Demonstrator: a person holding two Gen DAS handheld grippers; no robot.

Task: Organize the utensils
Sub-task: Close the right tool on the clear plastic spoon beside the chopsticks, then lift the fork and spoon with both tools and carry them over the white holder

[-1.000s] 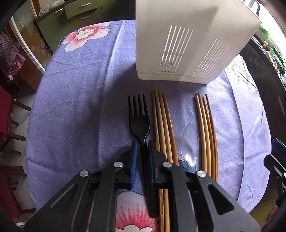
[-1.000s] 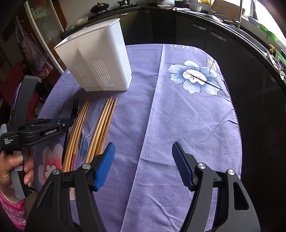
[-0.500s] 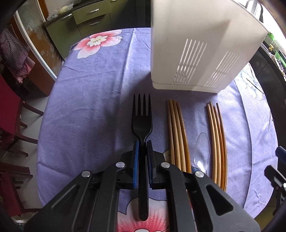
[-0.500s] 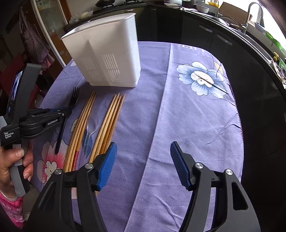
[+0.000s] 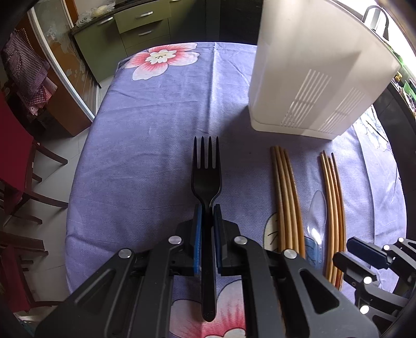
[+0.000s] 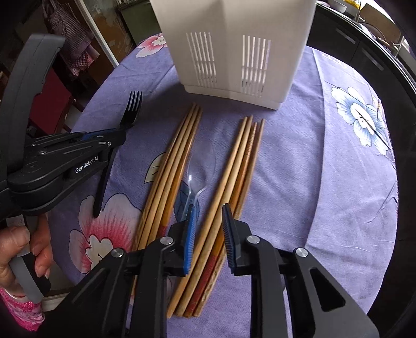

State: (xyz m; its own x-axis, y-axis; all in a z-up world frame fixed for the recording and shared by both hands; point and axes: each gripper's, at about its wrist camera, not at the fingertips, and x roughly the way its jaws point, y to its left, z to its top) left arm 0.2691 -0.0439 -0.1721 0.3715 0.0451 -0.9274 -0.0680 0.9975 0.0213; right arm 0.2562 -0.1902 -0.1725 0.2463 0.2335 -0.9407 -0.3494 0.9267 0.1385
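Observation:
My left gripper (image 5: 207,208) is shut on a black plastic fork (image 5: 206,171) and holds it above the purple cloth, tines forward; it also shows in the right wrist view (image 6: 131,109). My right gripper (image 6: 209,215) is open, its fingers straddling the right bundle of wooden chopsticks (image 6: 234,182) near their handle ends. A second chopstick bundle (image 6: 171,171) lies to the left. A clear plastic spoon (image 6: 193,179) lies between the bundles. The white slotted utensil holder (image 6: 234,46) stands upright behind them, and shows in the left wrist view (image 5: 317,72).
The round table wears a purple floral cloth (image 5: 156,130). Red chairs (image 5: 15,161) stand off its left edge. Dark kitchen counters (image 6: 364,52) run behind on the right. Green drawers (image 5: 140,23) stand at the back.
My left gripper has lifted the fork off the cloth and moved it left, away from the chopsticks. My right gripper has moved left over the right chopstick bundle and narrowed its opening.

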